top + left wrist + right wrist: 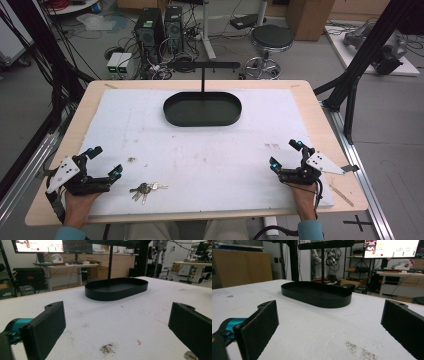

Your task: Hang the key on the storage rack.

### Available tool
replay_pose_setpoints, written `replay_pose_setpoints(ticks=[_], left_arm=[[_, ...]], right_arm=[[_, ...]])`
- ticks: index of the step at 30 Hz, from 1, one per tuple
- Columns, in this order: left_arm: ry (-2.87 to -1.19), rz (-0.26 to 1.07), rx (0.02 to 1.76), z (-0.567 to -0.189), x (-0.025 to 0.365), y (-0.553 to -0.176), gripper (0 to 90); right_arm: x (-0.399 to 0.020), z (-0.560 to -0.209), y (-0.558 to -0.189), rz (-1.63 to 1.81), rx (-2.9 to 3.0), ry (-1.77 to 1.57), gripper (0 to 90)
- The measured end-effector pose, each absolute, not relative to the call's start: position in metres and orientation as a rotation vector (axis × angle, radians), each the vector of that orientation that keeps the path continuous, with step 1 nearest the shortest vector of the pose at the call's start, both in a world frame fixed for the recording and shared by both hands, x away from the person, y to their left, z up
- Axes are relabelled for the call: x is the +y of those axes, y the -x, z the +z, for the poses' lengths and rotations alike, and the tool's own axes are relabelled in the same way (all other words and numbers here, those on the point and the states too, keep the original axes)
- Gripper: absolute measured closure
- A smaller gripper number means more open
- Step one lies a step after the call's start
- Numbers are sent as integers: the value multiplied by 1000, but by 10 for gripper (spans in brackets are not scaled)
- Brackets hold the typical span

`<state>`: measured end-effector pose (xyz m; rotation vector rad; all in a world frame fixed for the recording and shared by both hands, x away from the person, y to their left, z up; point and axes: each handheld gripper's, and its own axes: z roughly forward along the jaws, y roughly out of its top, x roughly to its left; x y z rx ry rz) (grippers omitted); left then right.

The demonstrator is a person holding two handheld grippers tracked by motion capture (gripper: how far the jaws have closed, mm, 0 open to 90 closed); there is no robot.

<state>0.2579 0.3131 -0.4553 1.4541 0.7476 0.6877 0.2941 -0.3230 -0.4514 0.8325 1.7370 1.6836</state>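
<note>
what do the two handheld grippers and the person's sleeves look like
Both the left gripper and the right gripper are black, with teal accents near the jaw tips, flat black padded jaws and a pale grey three-cornered plate on top. A black cable trails from the right one. The sleeves are teal.

The tray (202,109) sits on the table (310,105) near the middle of the far edge, a stand's post rising from it. The keys (145,189) lie near the front edge, towards the left corner, just right of the left tongs (104,161). The right tongs (286,154) rest near the front right corner.
</note>
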Motion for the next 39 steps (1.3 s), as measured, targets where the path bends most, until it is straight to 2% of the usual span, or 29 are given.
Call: replay_pose_setpoints(ticks=[16,21,24,28,39], left_arm=[[-1447,661,747,-454,316,-260,17],[-1435,631,705,-432,323,-261,17],[-1514,556,637,-413,325,-263,17],[-1673,522,555,-389,318,-265,17],[-2069,353,332,-346,274,-273,17]], right_arm=[[-324,-451,-295,1682,1730,-836,5],[-324,-452,-295,1680,1727,-826,5],[-324,-451,-295,1681,1729,-829,5],[-324,-452,-295,1681,1728,-825,5],[-324,-451,-295,1679,1729,-824,5]])
